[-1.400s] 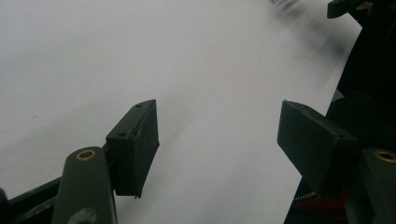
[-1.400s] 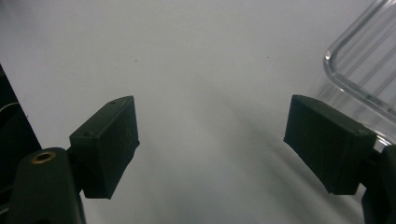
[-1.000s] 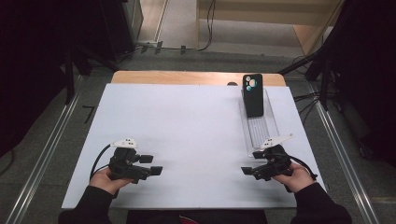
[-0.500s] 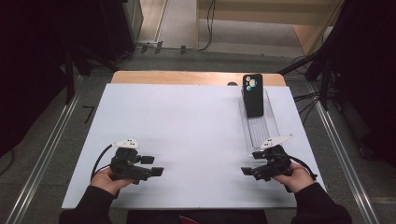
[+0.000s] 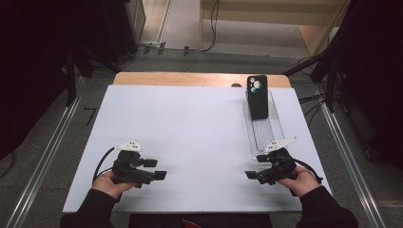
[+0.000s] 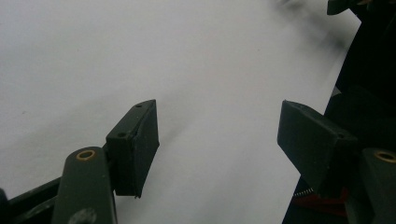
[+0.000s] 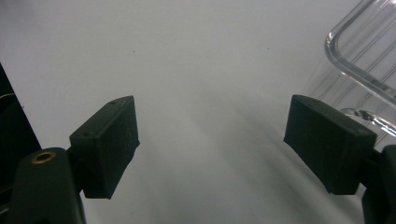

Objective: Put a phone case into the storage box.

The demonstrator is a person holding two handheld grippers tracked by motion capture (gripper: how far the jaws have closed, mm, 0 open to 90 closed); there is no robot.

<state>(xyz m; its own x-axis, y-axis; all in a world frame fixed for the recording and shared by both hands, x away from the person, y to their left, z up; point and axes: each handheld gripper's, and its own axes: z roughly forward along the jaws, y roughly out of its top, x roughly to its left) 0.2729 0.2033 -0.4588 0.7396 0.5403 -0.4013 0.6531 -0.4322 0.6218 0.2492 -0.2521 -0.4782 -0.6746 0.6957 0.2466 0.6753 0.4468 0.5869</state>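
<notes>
Resting on white table [image 5: 199, 128], both grippers' fingers released, empty; phone [image 5: 257, 96] unbranded, in clear tray [image 5: 278, 128]

black sleeves [image 5: 90, 213], black hand-held grippers [image 5: 153, 174] with grey plates.

A white sheet [image 5: 199, 137] covers the table, and a strip of the tabletop [image 5: 190, 79] shows behind its far edge. A clear tray [image 5: 266, 130] lies on the right part of the sheet, its length running from near to far. A phone [image 5: 257, 97] stands in the far end of the tray. The left gripper [image 5: 154, 169] is near the front left of the sheet. The right gripper [image 5: 254, 175] is near the front right, just before the near end of the tray.
</notes>
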